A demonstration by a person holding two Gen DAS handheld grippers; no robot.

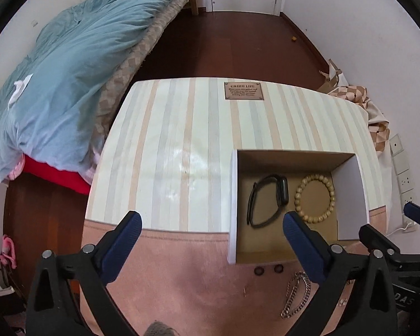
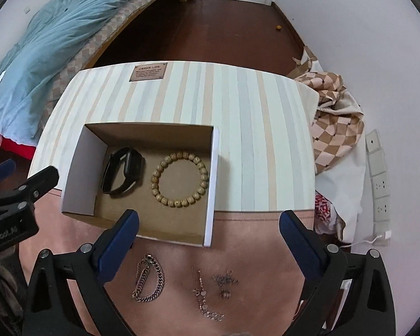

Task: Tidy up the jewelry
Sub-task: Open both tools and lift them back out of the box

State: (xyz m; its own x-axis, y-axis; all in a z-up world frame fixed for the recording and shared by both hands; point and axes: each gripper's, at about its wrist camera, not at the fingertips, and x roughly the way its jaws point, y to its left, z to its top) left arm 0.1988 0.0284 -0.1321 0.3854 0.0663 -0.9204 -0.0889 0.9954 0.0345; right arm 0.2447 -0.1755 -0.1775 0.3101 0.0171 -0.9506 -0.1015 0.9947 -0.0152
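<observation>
Two grippers are being held above a low table, each pointing steeply down, and both are seen with their blue-padded jaws spread wide and nothing between the pads. The left gripper (image 1: 211, 225) is being held over the near left part of the table, its right finger overlapping the near edge of an open cardboard box (image 1: 347, 155). The right gripper (image 2: 209, 224) is being held over the near right part, its left finger overlapping the box's (image 2: 154, 125) near wall. Inside the box, on its brown floor, a black watch (image 2: 122, 170) is lying on the left and a wooden bead bracelet (image 2: 180, 179) is lying just beside it on the right; the two are not touching. The same pair is seen from the left wrist as the watch (image 1: 267, 200) and the bracelet (image 1: 315, 198). In front of the box, on the pink strip of the tabletop (image 2: 246, 252), a thick chain bracelet (image 2: 149, 278) is lying folded on itself, with a thin chain (image 2: 205, 298) near it on the right and a small tangle of fine jewelry (image 2: 224, 280) just beside that. Two small dark rings (image 1: 268, 269) are being shown close to the box's near wall in the left wrist view. The box is standing on a striped table cover (image 1: 182, 145) bearing a brown label (image 1: 244, 91). Beyond the table, a bed with a blue duvet (image 1: 70, 84) is being shown on the left.
</observation>
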